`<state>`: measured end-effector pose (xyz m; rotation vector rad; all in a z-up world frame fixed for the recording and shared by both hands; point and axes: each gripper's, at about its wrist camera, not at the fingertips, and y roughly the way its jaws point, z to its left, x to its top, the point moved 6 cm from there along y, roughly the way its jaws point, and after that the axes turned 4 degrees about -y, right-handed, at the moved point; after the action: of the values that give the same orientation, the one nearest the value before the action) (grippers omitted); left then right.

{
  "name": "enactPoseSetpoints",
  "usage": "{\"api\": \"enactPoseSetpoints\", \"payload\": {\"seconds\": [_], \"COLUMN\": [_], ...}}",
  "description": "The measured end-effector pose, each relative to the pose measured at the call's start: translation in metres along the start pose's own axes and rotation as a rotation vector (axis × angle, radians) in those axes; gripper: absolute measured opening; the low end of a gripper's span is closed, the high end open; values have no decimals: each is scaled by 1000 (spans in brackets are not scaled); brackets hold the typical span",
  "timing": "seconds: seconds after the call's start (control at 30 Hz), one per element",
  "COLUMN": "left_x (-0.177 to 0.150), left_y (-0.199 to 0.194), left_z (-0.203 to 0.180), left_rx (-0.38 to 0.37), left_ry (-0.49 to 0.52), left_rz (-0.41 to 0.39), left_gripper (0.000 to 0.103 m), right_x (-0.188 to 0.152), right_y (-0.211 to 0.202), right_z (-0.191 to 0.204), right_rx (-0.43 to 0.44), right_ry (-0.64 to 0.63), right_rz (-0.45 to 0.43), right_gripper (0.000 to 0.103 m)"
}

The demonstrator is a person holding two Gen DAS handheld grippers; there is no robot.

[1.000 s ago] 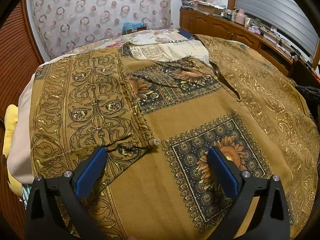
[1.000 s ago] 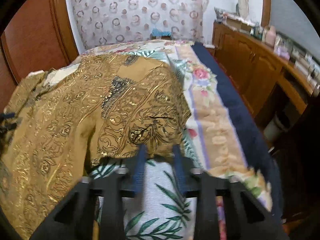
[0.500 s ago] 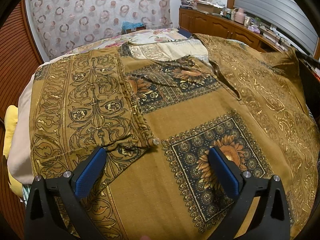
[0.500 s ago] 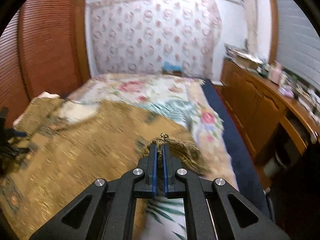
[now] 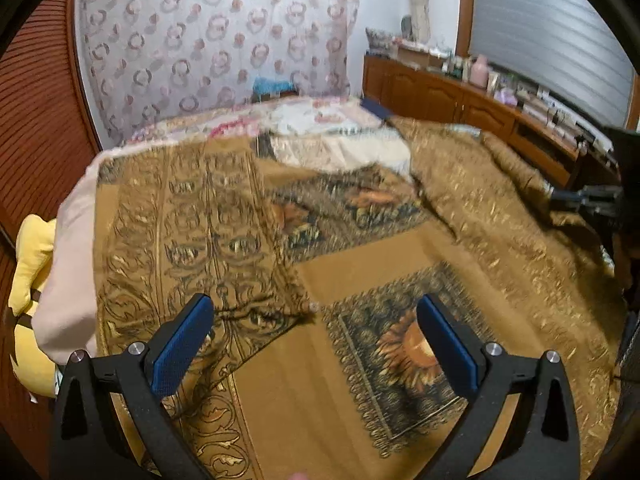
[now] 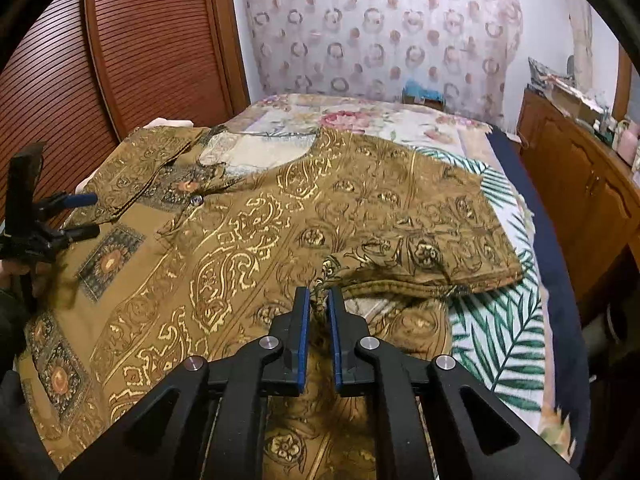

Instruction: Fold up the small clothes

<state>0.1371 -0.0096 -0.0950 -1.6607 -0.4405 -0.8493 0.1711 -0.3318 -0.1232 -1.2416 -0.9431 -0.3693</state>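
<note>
A brown and gold patterned shirt (image 5: 360, 264) lies spread face up on the bed; it also shows in the right wrist view (image 6: 248, 240). Its left sleeve (image 5: 192, 240) is folded in over the body. My left gripper (image 5: 314, 316) is open and empty, hovering above the shirt's lower front. My right gripper (image 6: 319, 300) is shut on the edge of the right sleeve (image 6: 420, 236) and holds it lifted, folded in over the shirt. My left gripper also shows at the far left of the right wrist view (image 6: 82, 216).
The bed has a floral and palm-leaf sheet (image 6: 504, 344) with a navy edge (image 6: 560, 292). A wooden cabinet (image 6: 580, 184) runs along the right, a slatted wardrobe (image 6: 132, 48) on the left. A yellow soft toy (image 5: 30, 280) lies at the bed's left edge.
My right gripper closed on the right sleeve edge, lifted it and carried it inward over the shirt. My left gripper stayed open and tilted up slightly.
</note>
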Motion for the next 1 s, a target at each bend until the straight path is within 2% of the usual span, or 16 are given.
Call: {"api": "enactPoseSetpoints", "payload": {"seconds": [0.1, 0.13, 0.17, 0.23, 0.4, 0.57, 1.0], "left_x": [4, 5, 6, 8, 13, 14, 6], "left_y": [-8, -9, -11, -14, -22, -22, -22], "left_z": [-5, -6, -8, -13, -21, -26, -28], "left_rx": [4, 5, 6, 6, -18, -21, -31], "left_ry": [-5, -4, -2, -1, -9, -13, -38], "left_rz": [-28, -33, -39, -49, -72, -78, -64], "left_gripper": [102, 102, 102, 102, 102, 102, 102], "right_x": [10, 12, 18, 19, 21, 17, 21], "right_y": [-10, -14, -17, -19, -13, 9, 51], "right_z": [-4, -5, -4, -8, -28, -63, -95], "right_rx": [-20, -28, -41, -64, -130, -189, -241], "right_ry": [5, 6, 8, 13, 53, 154, 235], "right_rz": [-30, -41, -49, -63, -57, -10, 91], "right_gripper": [20, 27, 39, 47, 47, 47, 47]}}
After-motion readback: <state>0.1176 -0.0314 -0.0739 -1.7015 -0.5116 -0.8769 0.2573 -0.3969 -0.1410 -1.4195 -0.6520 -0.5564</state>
